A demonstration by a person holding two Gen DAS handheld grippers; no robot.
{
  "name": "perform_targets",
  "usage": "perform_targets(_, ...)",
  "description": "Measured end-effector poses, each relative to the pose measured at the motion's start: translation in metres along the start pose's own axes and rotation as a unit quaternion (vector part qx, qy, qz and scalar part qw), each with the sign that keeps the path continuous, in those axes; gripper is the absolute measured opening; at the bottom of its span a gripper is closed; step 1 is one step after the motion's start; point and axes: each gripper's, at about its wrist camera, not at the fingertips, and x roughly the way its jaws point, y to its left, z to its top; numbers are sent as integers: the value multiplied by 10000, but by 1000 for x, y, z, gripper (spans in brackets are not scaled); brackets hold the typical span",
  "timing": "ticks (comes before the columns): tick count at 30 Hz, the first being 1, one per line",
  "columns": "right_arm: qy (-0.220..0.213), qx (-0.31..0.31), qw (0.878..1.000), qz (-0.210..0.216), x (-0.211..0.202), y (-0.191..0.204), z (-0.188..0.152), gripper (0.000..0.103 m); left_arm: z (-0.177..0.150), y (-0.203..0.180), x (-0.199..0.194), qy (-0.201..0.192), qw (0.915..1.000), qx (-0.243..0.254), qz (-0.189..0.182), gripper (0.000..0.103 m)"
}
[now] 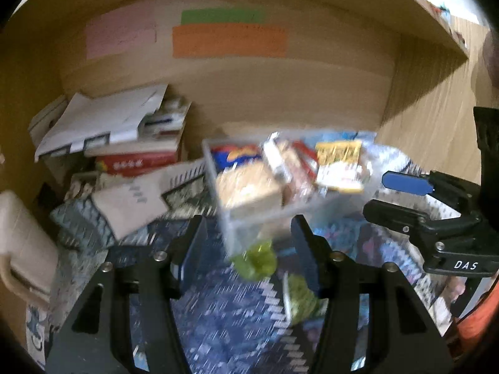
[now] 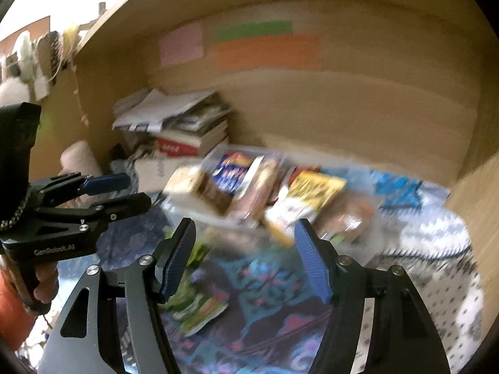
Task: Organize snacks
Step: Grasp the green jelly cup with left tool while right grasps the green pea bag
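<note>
Taking the clear snack bin (image 1: 249, 218) as the landmark: to its left a stack of books and papers (image 1: 124, 131) leans against the back of the wooden alcove (image 1: 280, 87), with loose booklets (image 1: 131, 205) spilling toward the bin. The bin itself stands on a patterned cloth (image 1: 218, 311) and is packed with packets: a blue one (image 2: 230, 171), a tan one (image 1: 249, 190) and a yellow one (image 1: 340, 162). Just in front of the bin a green packet (image 2: 193, 293) lies on the cloth, outside it.

The left gripper (image 1: 249, 249) hangs before the bin, jaws parted and empty. To the bin's right, the right gripper (image 2: 246, 255) likewise stands parted and empty.

Both views are smeared, so the aim looks unsettled. A closing finger could catch the bin's front wall and shove or tip it, spilling packets, or pinch cloth along with the green packet.
</note>
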Motion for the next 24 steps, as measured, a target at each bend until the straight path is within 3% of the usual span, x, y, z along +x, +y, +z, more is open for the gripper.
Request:
perform_targets(12, 1005, 26, 9937, 495, 52, 35, -45, 69, -69, 29, 10, 637, 9976, -263, -30, 56)
perform_targets(24, 1274, -350, 9903, 440, 70, 49, -46, 74, -71, 27, 17, 724, 9968, -306, -124, 56)
